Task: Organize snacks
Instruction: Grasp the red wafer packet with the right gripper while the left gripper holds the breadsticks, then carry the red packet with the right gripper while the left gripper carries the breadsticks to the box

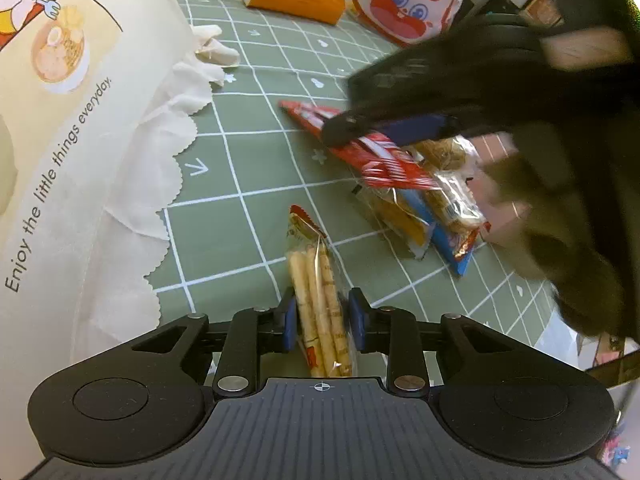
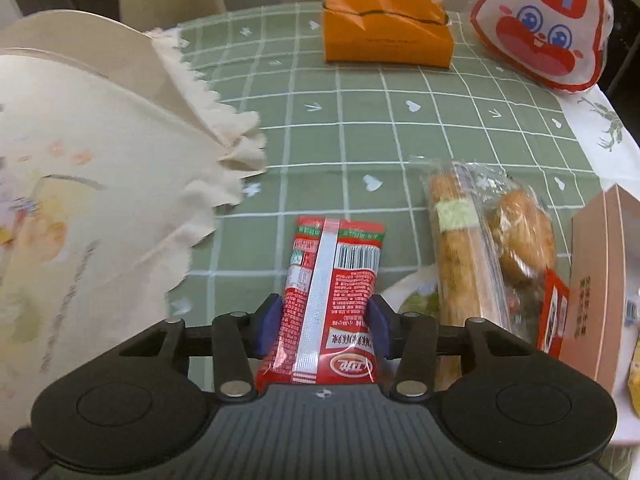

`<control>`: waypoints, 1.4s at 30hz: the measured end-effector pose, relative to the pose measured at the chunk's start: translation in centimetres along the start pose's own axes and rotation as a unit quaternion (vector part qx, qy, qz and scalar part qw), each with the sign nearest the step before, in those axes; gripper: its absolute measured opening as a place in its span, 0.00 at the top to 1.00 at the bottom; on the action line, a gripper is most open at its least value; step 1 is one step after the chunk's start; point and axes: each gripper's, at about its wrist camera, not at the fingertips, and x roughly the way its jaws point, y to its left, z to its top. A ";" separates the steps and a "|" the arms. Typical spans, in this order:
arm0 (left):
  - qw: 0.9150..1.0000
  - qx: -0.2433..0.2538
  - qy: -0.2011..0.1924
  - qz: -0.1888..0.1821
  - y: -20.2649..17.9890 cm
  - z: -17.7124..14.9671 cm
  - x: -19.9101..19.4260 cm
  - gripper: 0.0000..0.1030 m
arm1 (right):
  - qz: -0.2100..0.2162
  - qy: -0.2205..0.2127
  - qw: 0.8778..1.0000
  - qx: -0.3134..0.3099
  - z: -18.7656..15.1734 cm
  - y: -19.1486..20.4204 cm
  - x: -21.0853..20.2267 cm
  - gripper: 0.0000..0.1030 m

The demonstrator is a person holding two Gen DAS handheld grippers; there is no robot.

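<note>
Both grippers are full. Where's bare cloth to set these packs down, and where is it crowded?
Free: the green checked cloth in the middle, bordered by the cream bag on the left, the orange box at the back and the snack pile on the right. Crowded: that pile beside the pink box. The left gripper holds breadsticks; the right gripper holds the red pack.

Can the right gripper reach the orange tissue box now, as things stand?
Probably not yet. The right gripper is shut on a red snack packet, so it has no free grasp. The green tablecloth between it and the orange tissue box looks bare, though.
</note>
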 end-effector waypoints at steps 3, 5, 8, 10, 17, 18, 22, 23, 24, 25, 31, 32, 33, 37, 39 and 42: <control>1.000 0.000 0.000 -0.005 0.3 -0.1 -0.1 0.70 | 0.016 -0.008 1.000 -0.001 -2.1 0.1 -2.4 0.56; 1.000 0.001 0.000 -0.007 0.2 -0.2 -0.3 0.71 | 0.016 -0.012 1.000 0.002 -3.9 -0.2 -3.7 0.56; 1.000 0.003 0.001 -0.008 0.2 -0.4 -0.4 0.71 | 0.003 -0.025 1.000 0.014 -6.6 -1.0 -5.5 0.56; 1.000 0.008 0.004 -0.010 0.0 -0.4 -0.3 0.72 | -0.006 -0.032 0.999 0.026 -8.5 -1.6 -6.5 0.56; 0.998 0.051 0.034 -0.033 -3.6 -2.0 0.9 0.73 | -0.015 -0.028 0.996 0.089 -15.9 -4.4 -8.5 0.56; 0.997 0.060 0.039 -0.037 -4.2 -2.3 1.0 0.74 | -0.022 -0.026 0.995 0.095 -16.9 -4.6 -8.6 0.56; 0.992 0.104 0.057 -0.047 -6.7 -3.4 1.7 0.74 | -0.066 -0.027 0.993 0.096 -20.3 -5.3 -8.8 0.56; 0.991 0.115 0.060 -0.046 -7.3 -3.7 1.9 0.74 | -0.070 -0.025 0.992 0.101 -21.0 -5.6 -8.8 0.56; 0.989 0.125 0.058 -0.046 -7.7 -4.0 2.1 0.74 | -0.071 -0.022 0.991 0.109 -21.6 -5.9 -8.7 0.56; 0.988 0.135 0.055 -0.044 -8.0 -4.3 2.1 0.74 | -0.071 -0.018 0.990 0.117 -22.1 -6.1 -8.5 0.56; 0.983 0.172 0.047 -0.032 -9.4 -4.7 2.5 0.74 | -0.074 -0.021 0.986 0.147 -23.8 -7.0 -8.3 0.46; 0.983 0.176 0.046 -0.032 -9.5 -4.7 2.6 0.74 | -0.072 -0.022 0.986 0.152 -23.9 -7.0 -8.1 0.42; 0.982 0.179 0.044 -0.033 -9.5 -4.8 2.6 0.74 | -0.074 -0.026 0.985 0.153 -23.9 -7.0 -8.1 0.40; 0.982 0.182 0.035 -0.033 -9.6 -5.1 2.5 0.74 | -0.090 -0.032 0.986 0.137 -23.7 -6.4 -7.7 0.34; 0.981 0.188 0.032 -0.032 -9.7 -5.3 2.4 0.74 | -0.097 -0.029 0.987 0.127 -23.5 -6.1 -7.4 0.30; 0.980 0.195 0.026 -0.034 -9.7 -5.5 2.3 0.74 | -0.094 -0.027 0.988 0.119 -23.0 -5.9 -7.0 0.29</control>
